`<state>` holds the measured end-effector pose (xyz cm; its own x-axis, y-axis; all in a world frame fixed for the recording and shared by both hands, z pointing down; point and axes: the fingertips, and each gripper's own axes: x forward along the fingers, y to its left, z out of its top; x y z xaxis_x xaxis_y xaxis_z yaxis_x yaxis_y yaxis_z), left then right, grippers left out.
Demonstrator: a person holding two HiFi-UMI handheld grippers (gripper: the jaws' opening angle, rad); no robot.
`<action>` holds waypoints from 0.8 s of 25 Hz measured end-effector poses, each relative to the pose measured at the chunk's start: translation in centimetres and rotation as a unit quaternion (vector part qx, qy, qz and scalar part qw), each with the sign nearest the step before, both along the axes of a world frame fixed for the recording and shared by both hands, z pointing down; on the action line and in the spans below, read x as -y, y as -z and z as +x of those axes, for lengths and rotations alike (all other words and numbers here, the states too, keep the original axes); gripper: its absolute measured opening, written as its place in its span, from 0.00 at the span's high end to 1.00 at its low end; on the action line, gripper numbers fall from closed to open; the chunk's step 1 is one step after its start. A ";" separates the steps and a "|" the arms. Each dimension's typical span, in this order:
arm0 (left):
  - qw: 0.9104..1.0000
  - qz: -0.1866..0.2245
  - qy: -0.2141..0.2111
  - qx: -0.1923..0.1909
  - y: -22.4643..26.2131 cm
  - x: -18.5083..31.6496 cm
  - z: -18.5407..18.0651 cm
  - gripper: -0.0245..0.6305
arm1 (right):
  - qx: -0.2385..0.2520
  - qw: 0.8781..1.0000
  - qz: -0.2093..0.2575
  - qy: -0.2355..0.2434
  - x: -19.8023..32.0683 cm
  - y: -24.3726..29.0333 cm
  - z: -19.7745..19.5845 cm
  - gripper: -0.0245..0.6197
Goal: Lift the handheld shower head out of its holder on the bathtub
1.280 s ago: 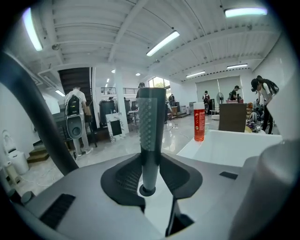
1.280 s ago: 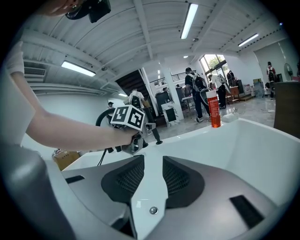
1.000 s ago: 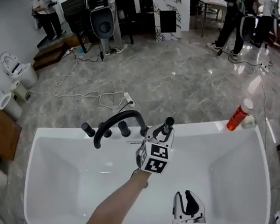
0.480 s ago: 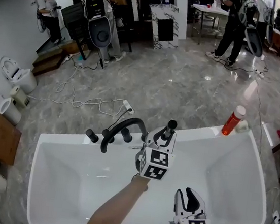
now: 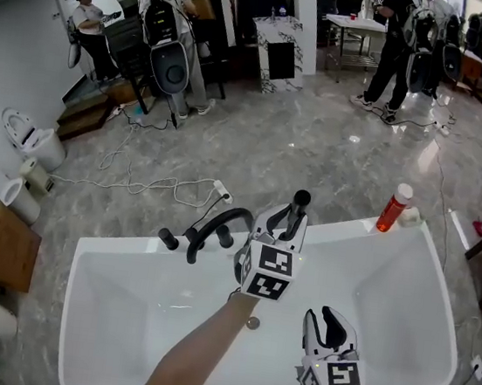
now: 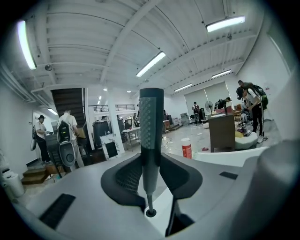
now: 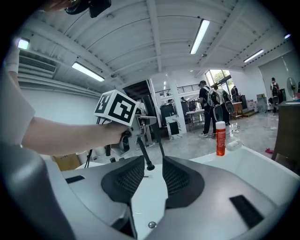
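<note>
The black handheld shower head stands upright in my left gripper, which is shut on its handle above the far rim of the white bathtub. In the left gripper view the textured handle fills the gap between the pads, and a thin stem hangs below it. My right gripper hovers over the tub's inside, nearer to me, open with nothing between its fingers. In the right gripper view its jaws stand apart, and the shower head's lower end hangs beyond them under the left gripper.
A black curved faucet with knobs sits on the far rim left of the left gripper. An orange bottle and a small white object stand at the far right corner. Cables, a cardboard box and people lie beyond.
Both grippers have risen. The left one has carried the shower head up, away from the tub rim and the faucet. Neither gripper's jaws have changed.
</note>
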<state>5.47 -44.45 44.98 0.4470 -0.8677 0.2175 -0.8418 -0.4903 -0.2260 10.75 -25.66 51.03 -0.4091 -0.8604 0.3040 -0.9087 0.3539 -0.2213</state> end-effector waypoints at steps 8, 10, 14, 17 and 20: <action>0.999 0.025 -0.019 0.008 6.3 -3.2 0.3 0.76 | 0.007 1.000 0.023 -0.006 -2.0 4.9 -0.4 0.79; 0.999 0.029 -0.024 0.009 7.7 -4.3 0.4 0.76 | 0.008 1.000 0.027 -0.007 -2.8 6.0 -0.5 0.79; 0.999 0.039 -0.032 0.012 10.5 -5.9 0.1 0.76 | 0.008 0.999 0.037 -0.008 -3.9 8.3 -1.0 0.79; 0.998 0.046 -0.035 0.010 12.6 -6.9 -0.3 0.76 | 0.006 0.999 0.044 -0.010 -4.7 10.1 -1.2 0.79; 0.998 0.053 -0.038 0.013 14.3 -7.7 -0.2 0.76 | 0.002 0.999 0.050 -0.011 -5.5 11.4 -0.9 0.79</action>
<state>5.26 -36.71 30.66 0.5083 -0.8499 0.1388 -0.7958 -0.5252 -0.3015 9.81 -20.18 39.65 -0.3903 -0.8955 0.2137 -0.9158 0.3538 -0.1901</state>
